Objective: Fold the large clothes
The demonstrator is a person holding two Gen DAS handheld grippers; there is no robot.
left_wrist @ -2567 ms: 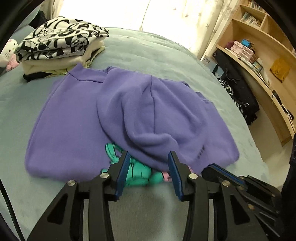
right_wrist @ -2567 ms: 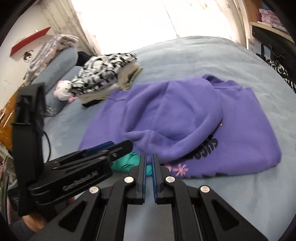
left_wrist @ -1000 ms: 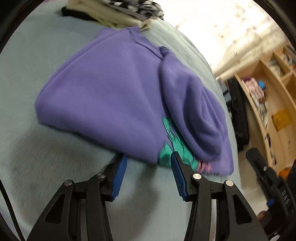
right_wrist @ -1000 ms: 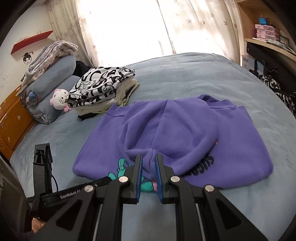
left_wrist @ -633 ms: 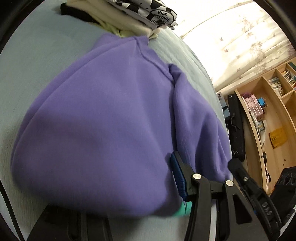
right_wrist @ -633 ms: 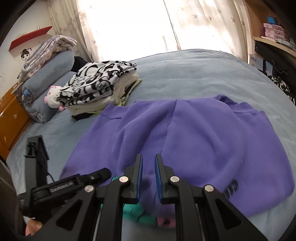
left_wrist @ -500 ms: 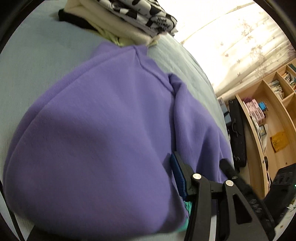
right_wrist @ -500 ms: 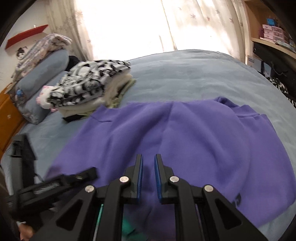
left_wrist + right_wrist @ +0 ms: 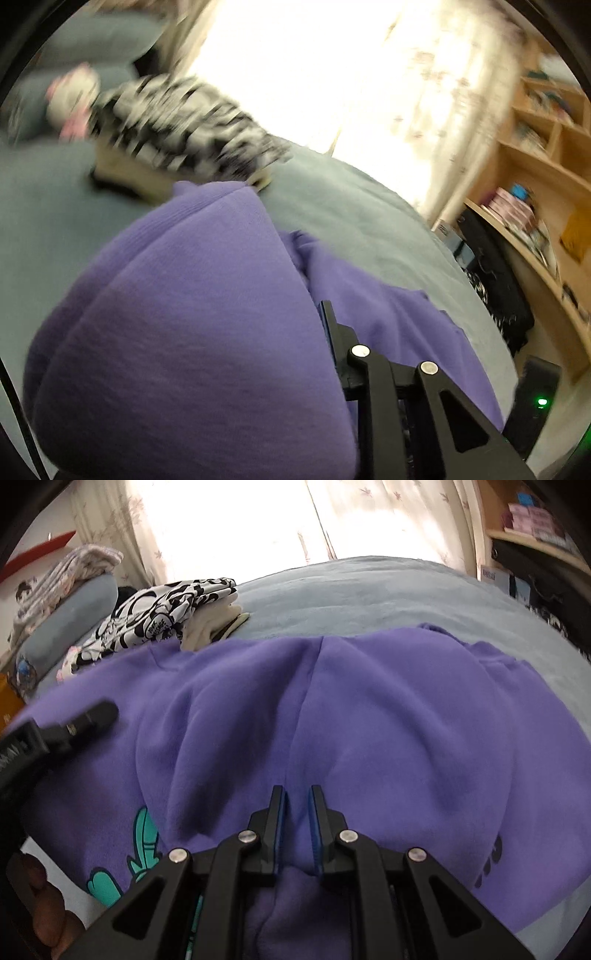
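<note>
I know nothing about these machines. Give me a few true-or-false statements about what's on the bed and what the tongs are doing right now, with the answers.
1. The right tongs pinch purple sweatshirt fabric. True.
2. The sweatshirt is red. False: it is purple, with a teal print.
3. A black-and-white garment tops the pile behind the sweatshirt. True.
4. The bed cover is orange. False: it is pale blue-grey.
5. The sweatshirt covers one finger of the left tongs. True.

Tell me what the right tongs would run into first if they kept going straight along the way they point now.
Nothing new at first: the right tongs are already shut on a fold of the purple sweatshirt, so they would just plough further into it. Beyond the sweatshirt lies bare bed cover; depth there is hard to judge.
</note>
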